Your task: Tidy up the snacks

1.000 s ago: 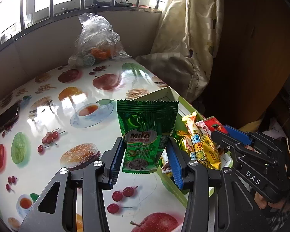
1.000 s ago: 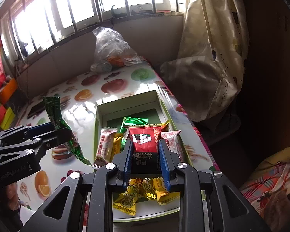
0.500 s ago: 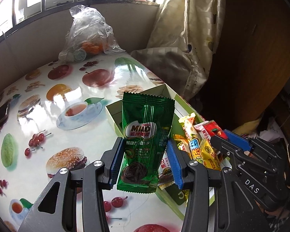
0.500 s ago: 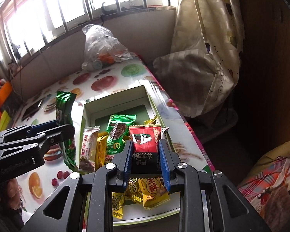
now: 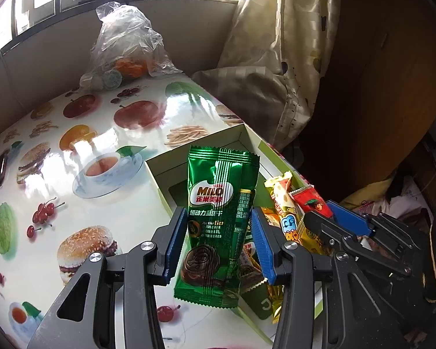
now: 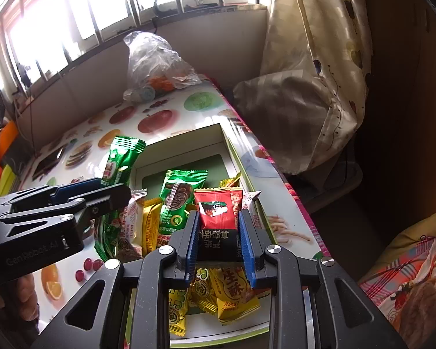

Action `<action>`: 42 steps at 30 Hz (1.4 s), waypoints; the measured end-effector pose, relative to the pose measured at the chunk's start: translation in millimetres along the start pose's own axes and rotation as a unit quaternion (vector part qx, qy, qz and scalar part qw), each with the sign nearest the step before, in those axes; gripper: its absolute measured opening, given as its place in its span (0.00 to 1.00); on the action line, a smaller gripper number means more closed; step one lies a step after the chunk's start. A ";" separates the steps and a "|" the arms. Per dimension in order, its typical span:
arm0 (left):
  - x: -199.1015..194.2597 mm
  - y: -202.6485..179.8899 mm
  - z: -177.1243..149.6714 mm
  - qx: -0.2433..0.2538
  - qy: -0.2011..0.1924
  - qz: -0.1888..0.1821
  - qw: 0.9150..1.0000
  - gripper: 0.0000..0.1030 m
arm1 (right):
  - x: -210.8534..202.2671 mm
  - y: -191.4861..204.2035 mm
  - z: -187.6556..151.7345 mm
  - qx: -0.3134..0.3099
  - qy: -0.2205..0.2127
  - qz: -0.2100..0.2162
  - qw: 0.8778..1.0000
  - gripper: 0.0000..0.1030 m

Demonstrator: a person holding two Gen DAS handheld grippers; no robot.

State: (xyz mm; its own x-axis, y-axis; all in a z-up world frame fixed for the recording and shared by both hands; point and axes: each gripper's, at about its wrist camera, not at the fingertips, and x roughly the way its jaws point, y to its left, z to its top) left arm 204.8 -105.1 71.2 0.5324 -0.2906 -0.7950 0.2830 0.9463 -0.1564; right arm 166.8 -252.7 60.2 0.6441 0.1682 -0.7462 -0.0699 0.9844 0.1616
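Observation:
My left gripper (image 5: 218,213) is shut on a green Milo packet (image 5: 222,192), held upright by its lower half just above the left wall of the open white box (image 5: 194,145). In the right wrist view the same packet (image 6: 122,160) hangs at the box's left rim (image 6: 186,136). My right gripper (image 6: 218,218) is shut on a red and black packet (image 6: 219,203) above the box's near half. Below lie several packets, among them a green one (image 6: 180,192) and yellow ones (image 6: 232,293). The box's far end shows bare bottom.
A clear plastic bag with oranges (image 5: 125,43) stands at the table's far edge by the window. A dark phone (image 6: 48,163) lies at the far left. A curtain (image 5: 276,58) hangs past the table's right edge, close behind the box.
My left gripper has carried the Milo packet to the right, from over the tablecloth to the box's left wall. The right gripper has kept its place with the red packet.

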 end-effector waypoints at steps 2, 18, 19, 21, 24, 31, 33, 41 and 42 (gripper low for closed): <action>1.0 -2.2 0.6 0.000 0.000 -0.005 1.000 0.45 | 1.1 0.2 -0.2 -0.002 -0.002 -0.002 1.000 0.25; 2.9 11.2 2.7 -0.027 -0.003 0.001 1.000 0.45 | 13.6 -4.5 -2.0 -0.010 -0.001 0.000 1.000 0.25; 1.3 17.1 2.4 -0.037 -0.003 0.004 0.999 0.45 | 14.8 -3.2 -1.8 -0.013 0.000 0.000 1.000 0.25; -2.3 27.0 0.9 -0.040 -0.006 0.005 0.999 0.45 | 16.5 1.1 -1.8 -0.022 -0.001 -0.005 1.000 0.25; -5.6 37.9 -0.6 -0.046 -0.007 0.020 0.999 0.45 | 19.9 6.4 -2.0 -0.032 -0.002 -0.004 0.999 0.25; -11.7 60.4 -9.4 -0.068 -0.011 0.029 0.997 0.45 | 28.8 13.8 -4.2 -0.040 0.006 0.001 0.999 0.27; -9.2 68.9 -14.4 -0.073 -0.004 0.038 0.997 0.52 | 29.5 13.8 -4.5 -0.037 0.007 0.001 0.999 0.29; 7.0 100.8 -36.8 -0.115 0.029 0.072 0.990 0.54 | 10.9 30.2 -4.3 -0.042 -0.028 0.052 0.997 0.38; 8.7 103.3 -39.0 -0.120 0.032 0.074 0.989 0.54 | 8.9 35.8 -4.8 -0.048 -0.032 0.065 0.996 0.38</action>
State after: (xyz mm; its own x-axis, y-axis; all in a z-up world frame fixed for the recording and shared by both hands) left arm 207.6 -4.4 25.3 0.5000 -0.1431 -0.8541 0.0032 0.9866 -0.1634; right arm 166.3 -215.7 56.3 0.6714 0.2947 -0.6800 -0.2275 0.9552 0.1894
